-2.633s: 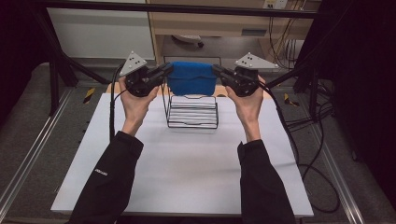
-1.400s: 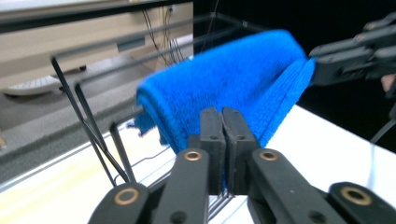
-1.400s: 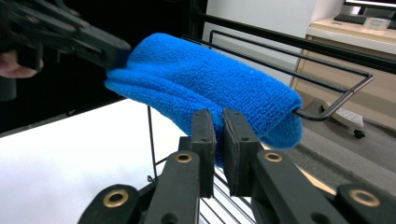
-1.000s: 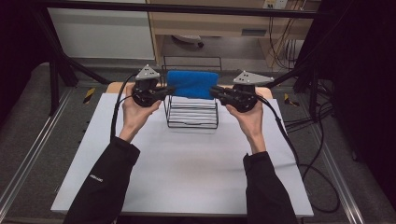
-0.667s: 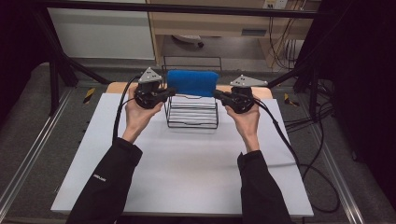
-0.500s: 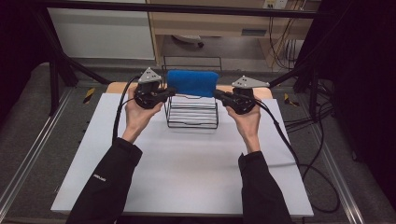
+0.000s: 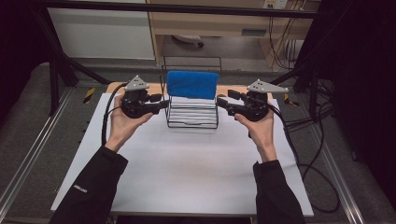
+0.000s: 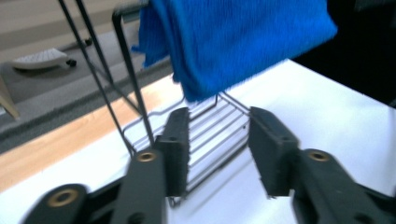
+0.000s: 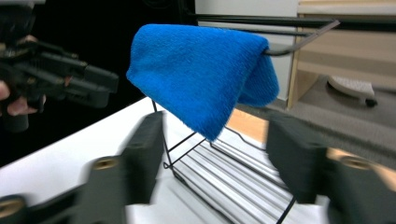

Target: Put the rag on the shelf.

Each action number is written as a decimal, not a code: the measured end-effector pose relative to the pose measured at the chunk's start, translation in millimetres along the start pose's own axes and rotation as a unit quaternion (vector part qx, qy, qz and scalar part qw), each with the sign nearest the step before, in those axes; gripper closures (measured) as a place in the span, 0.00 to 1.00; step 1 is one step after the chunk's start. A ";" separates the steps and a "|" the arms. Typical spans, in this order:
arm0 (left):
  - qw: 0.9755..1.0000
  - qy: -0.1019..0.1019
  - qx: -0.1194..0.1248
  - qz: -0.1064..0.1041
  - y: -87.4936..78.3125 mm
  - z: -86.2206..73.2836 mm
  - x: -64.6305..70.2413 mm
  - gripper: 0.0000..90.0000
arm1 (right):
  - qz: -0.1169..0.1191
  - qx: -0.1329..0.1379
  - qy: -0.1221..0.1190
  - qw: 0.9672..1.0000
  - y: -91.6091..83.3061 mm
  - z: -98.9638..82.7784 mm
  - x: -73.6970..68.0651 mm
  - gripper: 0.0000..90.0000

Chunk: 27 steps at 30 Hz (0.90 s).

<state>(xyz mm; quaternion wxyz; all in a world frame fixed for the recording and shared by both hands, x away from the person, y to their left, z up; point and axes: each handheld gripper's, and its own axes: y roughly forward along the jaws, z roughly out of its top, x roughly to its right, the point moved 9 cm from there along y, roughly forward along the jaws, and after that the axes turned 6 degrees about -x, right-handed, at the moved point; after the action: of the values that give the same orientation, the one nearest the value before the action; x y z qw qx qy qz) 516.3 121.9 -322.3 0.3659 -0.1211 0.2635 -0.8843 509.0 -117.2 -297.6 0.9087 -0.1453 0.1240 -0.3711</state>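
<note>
The towel [image 7: 192, 84] drapes the rack [image 7: 193, 120] to hang; either side, left gripper [image 7: 163, 103] and right gripper [image 7: 221, 101] have just opened, jaws apart, empty.

Blue towel [image 7: 192, 84], folded and draped over the top bar of the black wire rack [image 7: 192, 122], both ends hanging free.

My right gripper [image 9: 210, 154] jaws smeared by blur in right gripper view. My left gripper [image 8: 219, 156] jaws soft-edged, cut by bottom edge. Blue towel [image 8: 233, 42] top cropped. Wire rack [image 7: 192, 112] rear rail hidden under towel.
</note>
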 end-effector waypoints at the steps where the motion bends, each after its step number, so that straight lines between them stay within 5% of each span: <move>1: 1.000 -0.004 -0.003 0.000 -1.1 -4.3 -0.2 0.60 | -0.001 -0.004 0.007 1.000 -2.3 -1.7 0.3 0.37; 12: 0.999 -0.005 -0.048 0.006 -7.6 -66.4 -3.6 0.30 | -0.007 -0.024 0.030 0.999 -22.6 -32.6 12.6 0.11; 20: 0.998 -0.026 -0.052 0.009 -13.9 -109.9 -8.4 0.12 | 0.000 -0.032 0.038 0.999 -32.4 -64.6 14.1 0.04; 27: 0.998 -0.044 -0.043 0.013 -22.0 -147.8 -11.3 0.08 | 0.003 -0.056 0.046 0.997 -32.5 -104.0 10.9 0.01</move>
<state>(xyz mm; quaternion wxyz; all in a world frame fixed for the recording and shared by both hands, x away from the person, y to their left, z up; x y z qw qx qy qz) 451.1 198.8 -433.3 0.3831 -0.1718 0.2867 -0.8611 461.2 -165.0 -383.8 0.8936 -0.1786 0.1864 -0.3672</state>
